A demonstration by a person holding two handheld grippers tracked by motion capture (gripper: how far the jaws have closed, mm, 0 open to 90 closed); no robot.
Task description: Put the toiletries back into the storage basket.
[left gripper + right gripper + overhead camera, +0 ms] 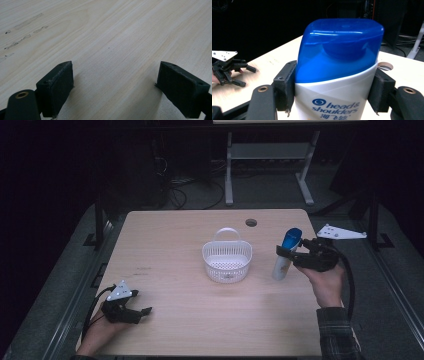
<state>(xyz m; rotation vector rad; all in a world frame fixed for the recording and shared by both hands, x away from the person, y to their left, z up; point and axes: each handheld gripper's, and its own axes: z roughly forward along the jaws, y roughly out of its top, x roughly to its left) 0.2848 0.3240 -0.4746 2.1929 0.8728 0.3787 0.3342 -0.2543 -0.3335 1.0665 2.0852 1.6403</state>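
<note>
The shampoo bottle (283,259) is standing nearly upright, its blue cap on top, at 3 o'clock of the white basket (227,260) on the surface (170,240). The right gripper (286,254) is clenching it near the cap; the left gripper (141,311) is resting released, farther away.

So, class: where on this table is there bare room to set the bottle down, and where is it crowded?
Bare patches on the table: the wide left stretch between the basket and the left gripper, open and empty; the near strip in front of the basket; the far edge behind it, up to the hole. Crowded: right of the basket, where the right gripper clamps the bottle.
</note>
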